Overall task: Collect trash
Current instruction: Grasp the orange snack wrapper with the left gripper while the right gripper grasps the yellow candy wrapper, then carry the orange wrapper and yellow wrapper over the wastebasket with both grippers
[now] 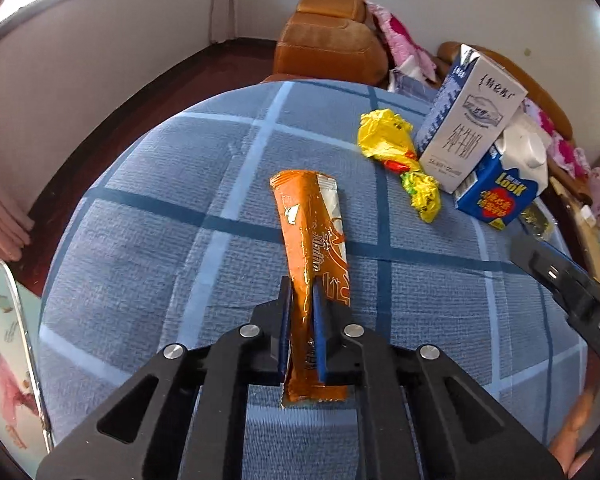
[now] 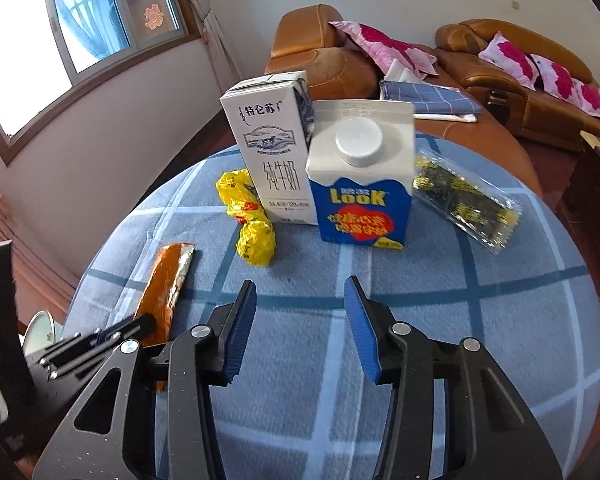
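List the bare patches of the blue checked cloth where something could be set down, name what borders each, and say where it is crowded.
Bare: the near cloth between the right gripper and the blue carton, and the stretch left of the orange wrapper to the cloth's edge. Crowded: the far side, where the yellow wrapper, white milk carton, blue carton and clear packet cluster.

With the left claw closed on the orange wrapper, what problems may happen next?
1. The left claw pinches only the near end of the orange wrapper; the thin foil may slip out when lifted.
2. The right claw is open and empty, facing the blue LOOK carton. A push could tip it against the white milk carton or onto the yellow wrapper.
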Motion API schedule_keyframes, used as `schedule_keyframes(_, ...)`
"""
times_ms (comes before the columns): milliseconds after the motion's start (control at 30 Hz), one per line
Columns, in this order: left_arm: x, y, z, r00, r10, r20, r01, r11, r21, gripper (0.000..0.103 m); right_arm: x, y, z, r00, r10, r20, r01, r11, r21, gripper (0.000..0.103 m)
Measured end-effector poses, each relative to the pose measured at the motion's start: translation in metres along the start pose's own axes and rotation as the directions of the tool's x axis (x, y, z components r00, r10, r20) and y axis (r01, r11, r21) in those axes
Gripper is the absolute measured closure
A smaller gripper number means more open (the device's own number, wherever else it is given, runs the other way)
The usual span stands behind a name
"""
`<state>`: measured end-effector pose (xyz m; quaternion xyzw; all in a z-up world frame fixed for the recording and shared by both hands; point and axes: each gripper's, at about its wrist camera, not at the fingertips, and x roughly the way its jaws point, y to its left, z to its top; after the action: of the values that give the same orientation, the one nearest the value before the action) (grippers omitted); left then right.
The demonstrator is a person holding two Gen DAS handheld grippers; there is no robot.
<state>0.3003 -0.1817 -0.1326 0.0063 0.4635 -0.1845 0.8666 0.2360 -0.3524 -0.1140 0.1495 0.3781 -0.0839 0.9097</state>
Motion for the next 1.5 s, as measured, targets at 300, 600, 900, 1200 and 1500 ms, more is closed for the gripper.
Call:
schedule_keyframes(300, -0.044, 0.031, 0.007, 0.991, 0.077, 0.112, -0.078, 0.997, 0.006, 0.094, 0.048, 0.022, 0.03, 0.998, 0.058, -0.021, -0.058, 0.998, -0.018, 0.056)
schedule_keyframes(600, -0.061, 0.065, 0.004, 0.982, 0.158, 0.107, -0.154, 0.987, -0.042, 0.094, 0.096, 0.028, 0.035, 0.996, 0.011, -0.085, -0.012, 1.0, -0.019, 0.072)
schedule_keyframes(900, -0.088, 0.073, -0.012, 0.975, 0.177, 0.136, -0.173, 0.984, -0.043, 0.094, 0.055, 0.038, 0.025, 0.998, 0.035, -0.054, -0.039, 0.997, -0.06, 0.076)
schedule_keyframes(1200, -0.119, 0.084, -0.041, 0.971, 0.191, 0.145, -0.187, 0.981, -0.046, 0.094, 0.0, 0.063, -0.02, 0.999, 0.003, -0.037, -0.007, 0.993, -0.116, 0.076)
schedule_keyframes(1500, -0.15, 0.098, -0.068, 0.958, 0.235, 0.161, -0.229, 0.972, -0.058, 0.094, -0.038, 0.084, -0.06, 0.999, 0.025, -0.031, -0.029, 0.99, -0.141, 0.076)
